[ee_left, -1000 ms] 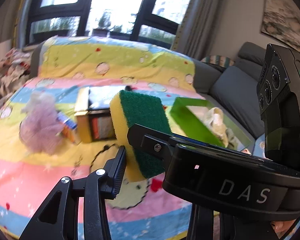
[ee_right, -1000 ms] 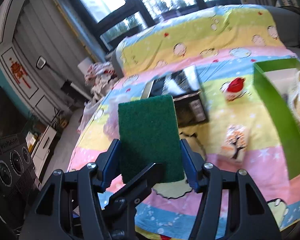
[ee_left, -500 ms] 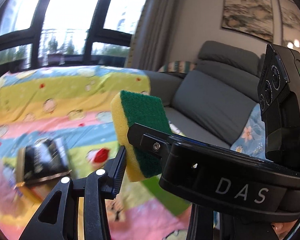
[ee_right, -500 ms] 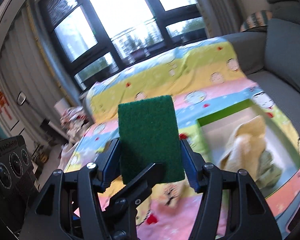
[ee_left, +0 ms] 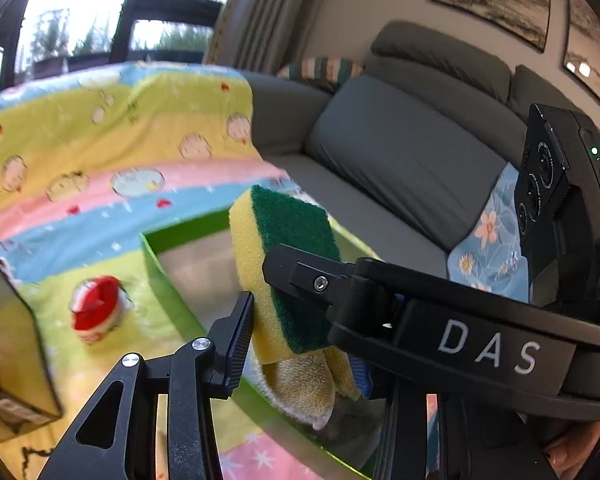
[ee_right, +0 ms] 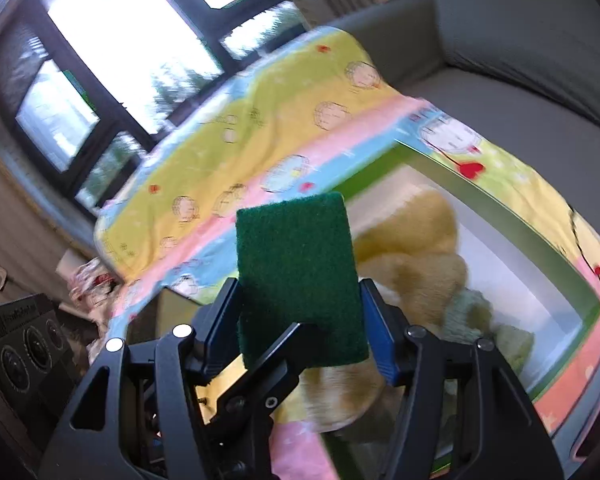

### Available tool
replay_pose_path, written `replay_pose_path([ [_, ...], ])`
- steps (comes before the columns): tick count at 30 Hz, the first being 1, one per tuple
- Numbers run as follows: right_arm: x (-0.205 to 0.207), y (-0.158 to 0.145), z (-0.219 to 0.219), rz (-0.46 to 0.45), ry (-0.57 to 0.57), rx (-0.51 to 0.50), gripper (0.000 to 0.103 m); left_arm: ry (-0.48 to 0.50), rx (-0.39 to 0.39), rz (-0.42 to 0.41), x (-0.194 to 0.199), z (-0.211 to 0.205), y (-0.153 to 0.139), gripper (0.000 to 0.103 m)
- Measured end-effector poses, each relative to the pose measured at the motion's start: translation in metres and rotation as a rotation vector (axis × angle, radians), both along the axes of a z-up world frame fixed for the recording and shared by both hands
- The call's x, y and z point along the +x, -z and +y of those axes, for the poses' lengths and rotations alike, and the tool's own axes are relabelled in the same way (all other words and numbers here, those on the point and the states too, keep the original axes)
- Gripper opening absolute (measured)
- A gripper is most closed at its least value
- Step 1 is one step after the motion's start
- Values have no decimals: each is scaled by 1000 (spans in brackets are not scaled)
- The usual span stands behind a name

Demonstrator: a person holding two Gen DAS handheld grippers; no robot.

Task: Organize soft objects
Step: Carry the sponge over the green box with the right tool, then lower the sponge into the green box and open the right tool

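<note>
Green-faced yellow sponge (ee_right: pixel 300 280) clamped by both right gripper (ee_right: pixel 300 320) and left gripper (ee_left: pixel 296 304), above green box (ee_right: pixel 500 216) holding yellow cloths (ee_right: pixel 416 256).

The sponge (ee_left: pixel 288 280) has a rough, fibrous green scouring face on a porous yellow foam body. Each claw is matt black plastic, with ribbed pads (ee_left: pixel 242 332) and small shiny metal screws (ee_left: pixel 202 344). The bin (ee_right: pixel 500 208) has smooth, slightly glossy green walls and a pale inside. In it lie fuzzy yellow cloths (ee_right: pixel 424 256) of looped terry. The blanket (ee_left: pixel 112 140) is soft printed cloth, and the sofa (ee_left: pixel 400 152) is matt grey fabric.
</note>
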State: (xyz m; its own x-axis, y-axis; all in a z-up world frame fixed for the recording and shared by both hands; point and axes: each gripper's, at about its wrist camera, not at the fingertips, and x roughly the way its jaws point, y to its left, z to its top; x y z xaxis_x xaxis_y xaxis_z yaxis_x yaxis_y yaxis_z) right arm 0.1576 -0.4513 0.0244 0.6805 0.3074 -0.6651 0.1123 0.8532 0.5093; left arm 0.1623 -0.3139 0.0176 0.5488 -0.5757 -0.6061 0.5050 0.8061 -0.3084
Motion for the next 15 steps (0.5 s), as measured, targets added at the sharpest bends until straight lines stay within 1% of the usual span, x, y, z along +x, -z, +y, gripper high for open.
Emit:
replay_pose_path([
  [3, 5, 12, -7, 33, 21, 8, 59, 16, 23, 28, 8, -9, 11, 44],
  [7, 12, 22, -14, 66, 64, 30, 59, 37, 31, 64, 18, -16, 20, 44],
  [10, 14, 32, -18, 103, 84, 41, 58, 59, 63, 107, 27, -21, 28, 44],
  [13, 18, 40, -21, 132, 106, 58, 58, 56, 60, 134, 33, -23, 35, 44],
  [15, 20, 44, -23, 144, 115, 69, 58, 54, 75, 134, 36, -25, 38, 44],
])
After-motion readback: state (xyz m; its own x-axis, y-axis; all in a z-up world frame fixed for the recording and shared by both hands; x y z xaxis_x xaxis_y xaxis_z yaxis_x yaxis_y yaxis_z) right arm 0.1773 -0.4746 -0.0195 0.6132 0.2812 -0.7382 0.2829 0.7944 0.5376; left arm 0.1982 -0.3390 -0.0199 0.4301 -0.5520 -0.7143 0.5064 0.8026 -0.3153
